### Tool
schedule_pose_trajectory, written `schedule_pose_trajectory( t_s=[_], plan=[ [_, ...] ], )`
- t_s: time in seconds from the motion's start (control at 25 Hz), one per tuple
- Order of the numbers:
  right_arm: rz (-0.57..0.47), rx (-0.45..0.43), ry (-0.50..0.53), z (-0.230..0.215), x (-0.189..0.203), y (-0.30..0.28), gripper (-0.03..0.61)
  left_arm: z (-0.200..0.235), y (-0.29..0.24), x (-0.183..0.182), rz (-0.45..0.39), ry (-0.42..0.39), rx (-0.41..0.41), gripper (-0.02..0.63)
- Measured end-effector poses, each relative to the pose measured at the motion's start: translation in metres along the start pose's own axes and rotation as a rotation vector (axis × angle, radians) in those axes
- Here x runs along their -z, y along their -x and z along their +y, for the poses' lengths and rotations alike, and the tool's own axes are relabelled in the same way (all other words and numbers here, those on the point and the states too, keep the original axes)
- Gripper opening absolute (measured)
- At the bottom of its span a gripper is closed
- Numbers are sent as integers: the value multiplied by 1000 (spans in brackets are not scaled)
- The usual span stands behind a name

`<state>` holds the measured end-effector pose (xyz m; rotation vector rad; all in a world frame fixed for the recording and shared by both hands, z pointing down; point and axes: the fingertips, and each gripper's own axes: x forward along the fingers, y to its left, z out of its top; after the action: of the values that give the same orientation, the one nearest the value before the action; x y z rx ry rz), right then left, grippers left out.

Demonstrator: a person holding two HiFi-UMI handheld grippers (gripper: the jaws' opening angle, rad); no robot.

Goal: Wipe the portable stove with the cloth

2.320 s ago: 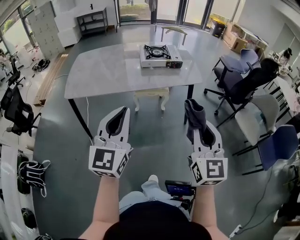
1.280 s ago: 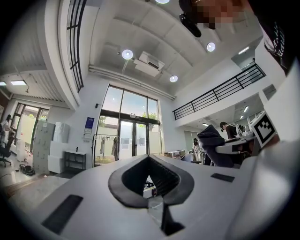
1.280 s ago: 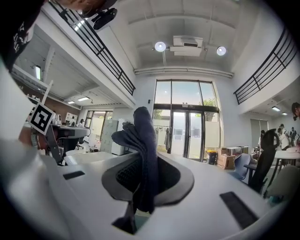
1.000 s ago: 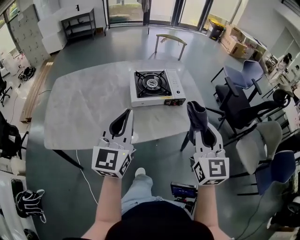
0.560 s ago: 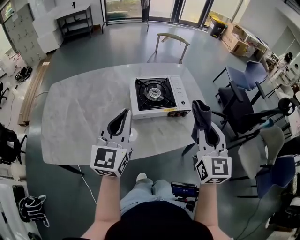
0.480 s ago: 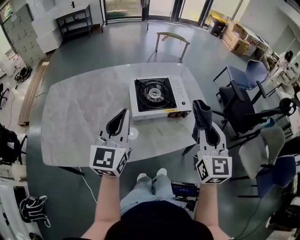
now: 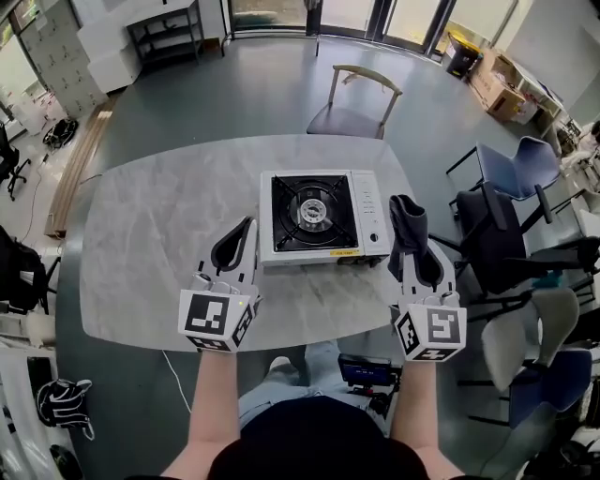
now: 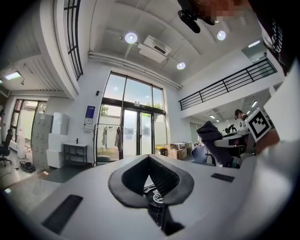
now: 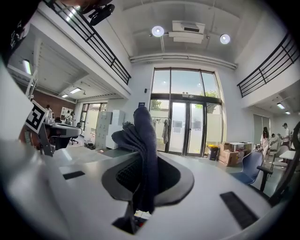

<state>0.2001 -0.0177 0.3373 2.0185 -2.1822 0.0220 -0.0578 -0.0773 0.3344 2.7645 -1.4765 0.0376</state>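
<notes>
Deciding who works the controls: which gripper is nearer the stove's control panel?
Right. The right gripper, shut on the cloth, is just off the stove's right edge, beside the control panel. The left gripper is off the stove's left edge, the burner lying between.

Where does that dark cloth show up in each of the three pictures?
Head view: right of the stove, the cloth stands in the right hand-held gripper.
Left gripper view: far right, a dark lump, probably the cloth.
Right gripper view: centre, between the jaws.
Shared landmark: the glass doors.
</notes>
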Motion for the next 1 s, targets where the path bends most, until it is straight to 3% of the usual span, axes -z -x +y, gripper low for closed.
schedule_pose_trajectory(
  t_s=[0.32, 0.8, 1.0],
  plan=[
    [68, -108, 49, -47, 16, -87, 64, 15, -62, 13, 27, 15, -120, 11],
    [465, -331, 178, -62, 122, -201, 64, 46, -98, 69, 183, 49, -292, 11],
    [549, -408, 184, -64, 151, -229, 64, 58, -104, 81, 231, 51, -340, 11]
  ],
)
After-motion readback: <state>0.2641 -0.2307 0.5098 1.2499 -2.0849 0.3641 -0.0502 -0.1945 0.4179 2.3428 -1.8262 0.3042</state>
